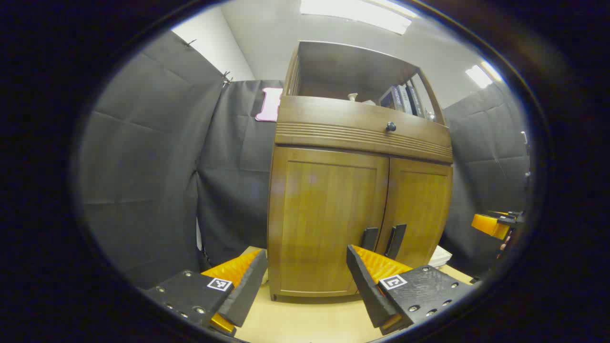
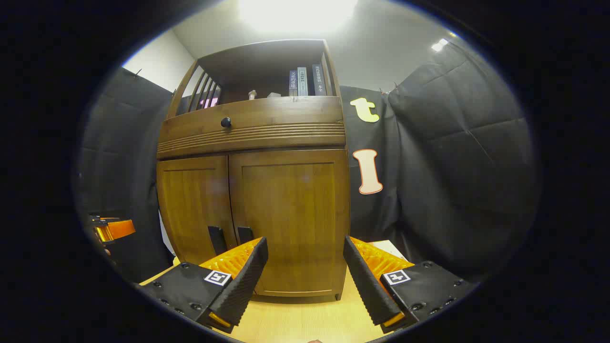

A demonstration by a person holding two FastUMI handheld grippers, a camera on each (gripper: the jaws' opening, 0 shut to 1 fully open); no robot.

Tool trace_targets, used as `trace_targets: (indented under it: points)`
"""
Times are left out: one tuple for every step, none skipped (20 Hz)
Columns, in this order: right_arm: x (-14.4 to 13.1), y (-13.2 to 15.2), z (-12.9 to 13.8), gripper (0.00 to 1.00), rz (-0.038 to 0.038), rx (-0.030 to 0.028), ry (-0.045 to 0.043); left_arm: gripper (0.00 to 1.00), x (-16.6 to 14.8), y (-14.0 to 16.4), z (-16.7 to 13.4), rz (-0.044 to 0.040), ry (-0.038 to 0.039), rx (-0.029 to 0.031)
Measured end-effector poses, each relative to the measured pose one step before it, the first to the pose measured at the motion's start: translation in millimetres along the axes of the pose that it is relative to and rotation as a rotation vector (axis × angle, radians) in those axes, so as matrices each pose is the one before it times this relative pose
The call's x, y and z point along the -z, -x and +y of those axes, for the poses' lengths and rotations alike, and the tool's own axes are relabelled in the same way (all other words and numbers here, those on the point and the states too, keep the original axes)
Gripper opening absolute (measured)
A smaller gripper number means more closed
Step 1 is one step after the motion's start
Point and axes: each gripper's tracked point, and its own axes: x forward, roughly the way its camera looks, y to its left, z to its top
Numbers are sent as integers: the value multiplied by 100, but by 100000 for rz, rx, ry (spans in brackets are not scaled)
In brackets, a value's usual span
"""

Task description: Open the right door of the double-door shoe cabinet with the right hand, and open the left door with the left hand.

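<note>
So, nothing's actually opened yet as far as I can tell. Right gripper [image 2: 305, 269] has its fingers spread wide with nothing between them, hovering over the table [image 2: 295, 324] and pointed at the cabinet [image 2: 252, 190]. It's short of the wood, not touching anything. Left gripper [image 1: 305, 281] is the same deal: jaws apart, empty, aimed at the cabinet front from its own side. You can also catch each gripper at the edge of the other's view, off to the side and well apart from the doors.

Both doors sit flush and closed. Right door [image 2: 288, 219] fills the space dead ahead of the right gripper, and its handle [image 2: 245, 234] is down low by the centre seam, just left of where the fingers point. Left door [image 1: 329, 219] is in front of the left gripper, with its handle [image 1: 369, 238] also low by the seam, just beside the other one.

My read is we're at the very start, basically the approach. Still to do: get the right gripper onto its handle and swing that door out, then the same with the left. Handles are close together, so the two grippers might crowd each other there.
</note>
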Motion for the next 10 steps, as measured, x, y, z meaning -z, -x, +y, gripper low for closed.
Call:
trace_targets:
  points:
    - [190, 104, 38, 100, 719, 63, 307, 94, -34, 41, -65, 162, -18, 183]
    - [108, 84, -30, 96, 824, 96, -289, 97, 120, 179, -124, 192, -267, 168]
    - [77, 183, 179, 98, 483, -343, -713, 97, -124, 87, -94, -193, -644, 102]
    - [78, 102, 87, 99, 565, -189, -640, 97, -155, 185, -40, -719, -1081, 24]
    - [325, 80, 66, 100, 1201, 38, -391, 97, -116, 61, 26, -448, -967, 159]
    - [219, 27, 37, 100, 1522, 223, -228, 97, 308, 125, -118, 307, -457, 670]
    - [12, 173, 61, 99, 868, 324, -806, 97, 429, -84, -192, 971, -44, 908]
    - [-521, 195, 207, 98, -1107, -78, -1190, 97, 807, -103, -77, 1648, 256, 536]
    - [-263, -45, 372, 97, -1130, -130, -427, 97, 788, 44, 6, 1815, 593, -13]
    - [88, -202, 223, 100, 400, 28, 785, 97, 791, 65, 16, 1543, 939, -63]
